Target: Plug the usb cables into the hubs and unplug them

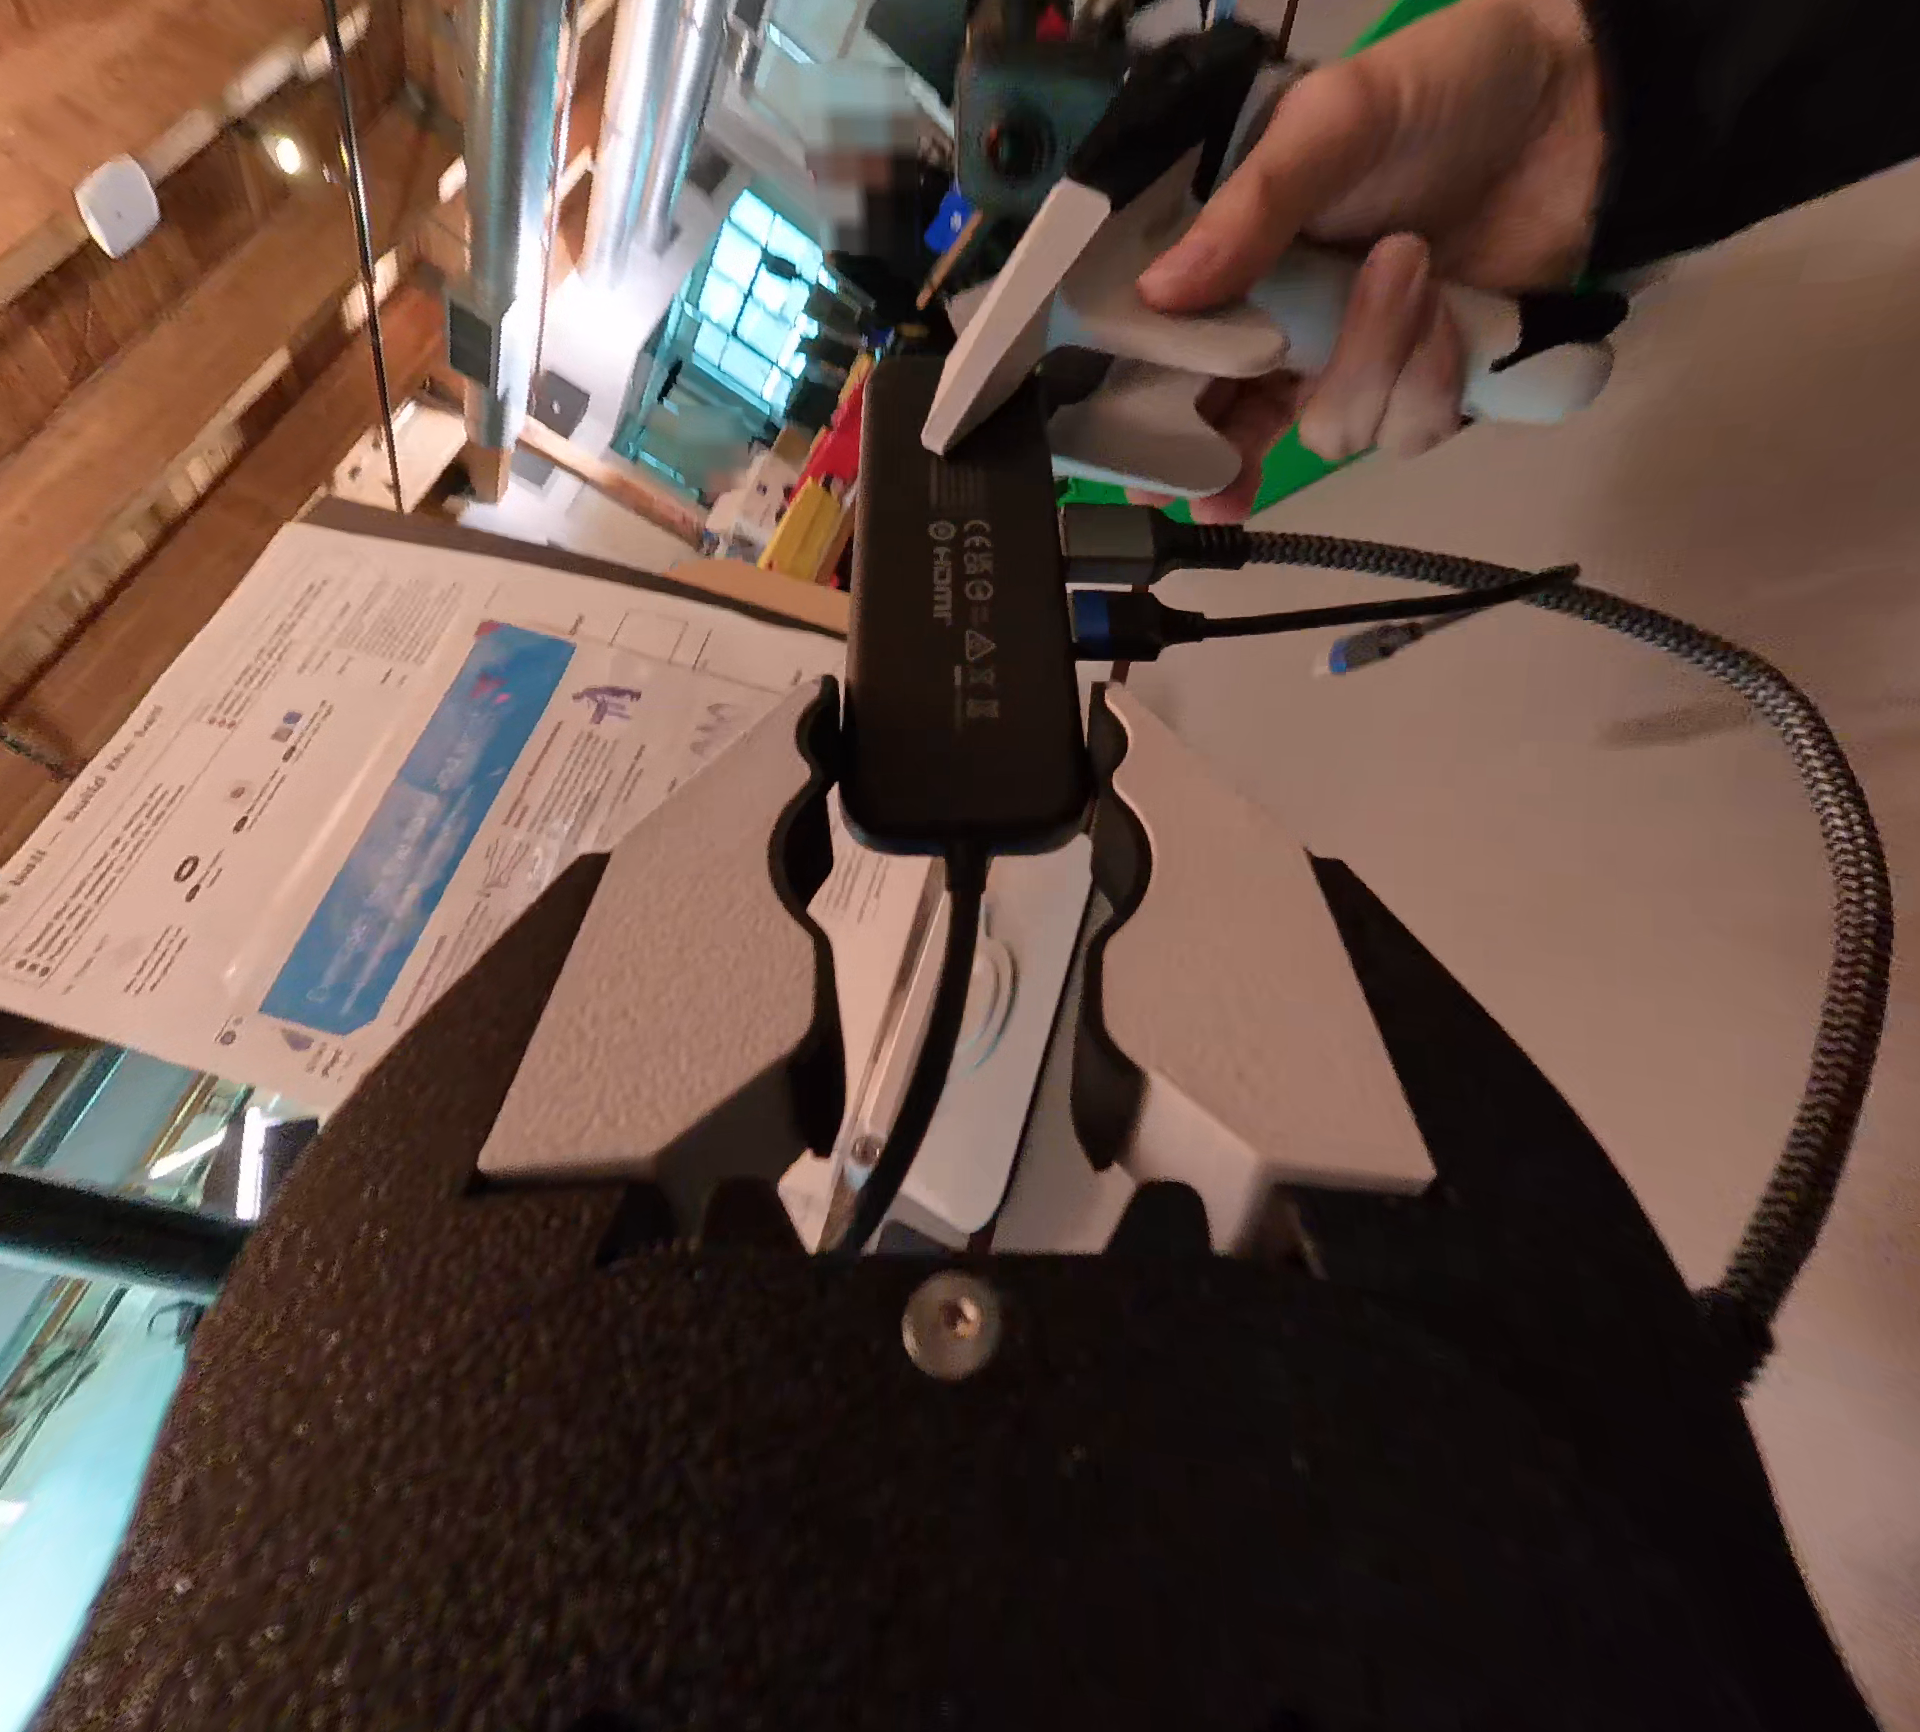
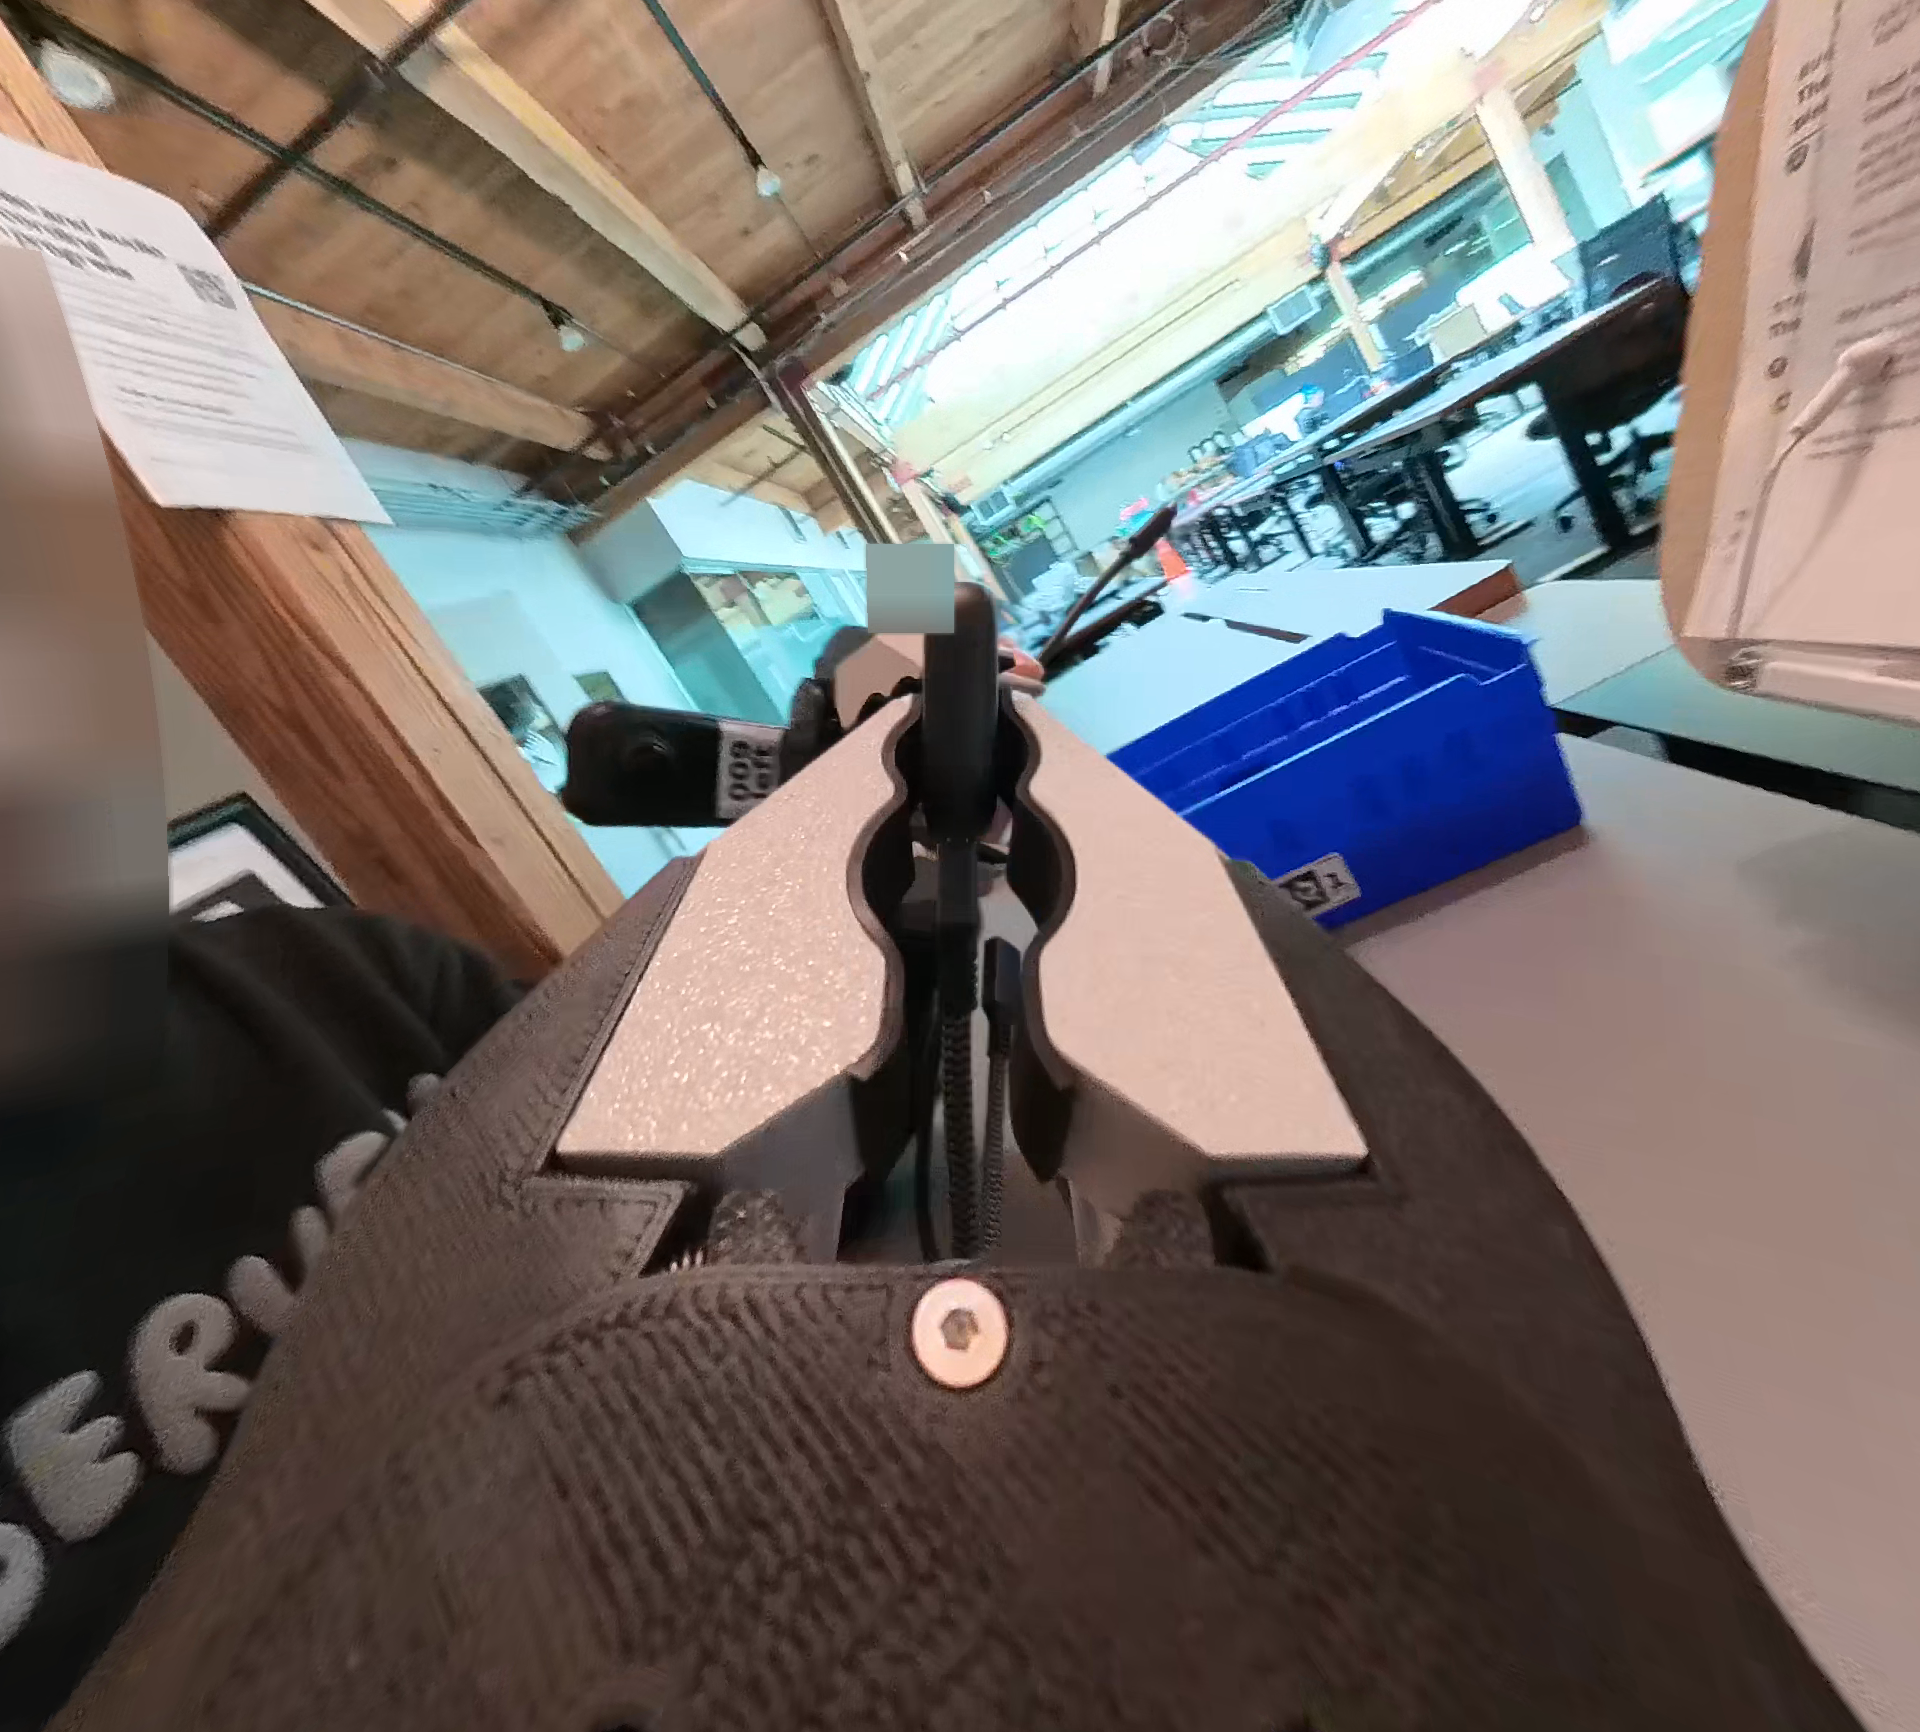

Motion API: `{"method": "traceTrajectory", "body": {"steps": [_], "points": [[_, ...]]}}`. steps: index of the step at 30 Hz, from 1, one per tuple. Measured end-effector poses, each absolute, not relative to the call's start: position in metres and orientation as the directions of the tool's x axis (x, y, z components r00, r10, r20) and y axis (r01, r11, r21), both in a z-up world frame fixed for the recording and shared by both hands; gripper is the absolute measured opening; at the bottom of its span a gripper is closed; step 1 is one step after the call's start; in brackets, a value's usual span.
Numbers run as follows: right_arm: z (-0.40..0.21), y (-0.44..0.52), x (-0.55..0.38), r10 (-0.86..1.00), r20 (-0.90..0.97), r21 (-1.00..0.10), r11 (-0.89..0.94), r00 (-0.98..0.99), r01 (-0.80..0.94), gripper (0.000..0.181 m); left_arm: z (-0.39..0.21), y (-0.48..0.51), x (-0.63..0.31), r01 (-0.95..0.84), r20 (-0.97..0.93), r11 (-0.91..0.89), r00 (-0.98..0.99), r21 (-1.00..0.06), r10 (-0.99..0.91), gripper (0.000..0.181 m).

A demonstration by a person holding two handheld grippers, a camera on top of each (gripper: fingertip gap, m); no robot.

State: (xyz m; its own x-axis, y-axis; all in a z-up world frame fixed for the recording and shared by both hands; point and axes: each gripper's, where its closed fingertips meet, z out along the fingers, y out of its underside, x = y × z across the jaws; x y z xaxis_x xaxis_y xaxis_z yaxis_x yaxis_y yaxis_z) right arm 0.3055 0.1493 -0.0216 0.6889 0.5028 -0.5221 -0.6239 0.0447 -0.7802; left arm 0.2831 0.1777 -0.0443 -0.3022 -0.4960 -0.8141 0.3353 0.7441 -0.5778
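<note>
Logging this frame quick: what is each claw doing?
Left claw: shut on the black hub, which has two cables plugged in.
Right claw: shut on the same hub, at its far end.

Two plugged cables (image 1: 1117,581) are blocking the hub (image 1: 961,633) on its right edge; right gripper (image 1: 987,404) is crowding the far end. Left edge is standing free above the printed sheet (image 1: 364,778).
</note>
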Motion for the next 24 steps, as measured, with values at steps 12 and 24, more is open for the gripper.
{"method": "traceTrajectory", "body": {"steps": [12, 24], "points": [[-0.015, 0.154, 0.302, 0.641, -0.639, -0.576, -0.035, 0.424, -0.816, 0.010, -0.040, 0.167, 0.275, 0.404, -0.756, 0.639, -0.360, -0.654, -0.546, 0.046], [-0.016, 0.157, 0.314, 0.607, -0.677, -0.529, -0.008, 0.416, -0.848, 0.010, -0.038, 0.169, 0.281, 0.358, -0.673, 0.570, -0.390, -0.740, -0.628, 0.045]]}}
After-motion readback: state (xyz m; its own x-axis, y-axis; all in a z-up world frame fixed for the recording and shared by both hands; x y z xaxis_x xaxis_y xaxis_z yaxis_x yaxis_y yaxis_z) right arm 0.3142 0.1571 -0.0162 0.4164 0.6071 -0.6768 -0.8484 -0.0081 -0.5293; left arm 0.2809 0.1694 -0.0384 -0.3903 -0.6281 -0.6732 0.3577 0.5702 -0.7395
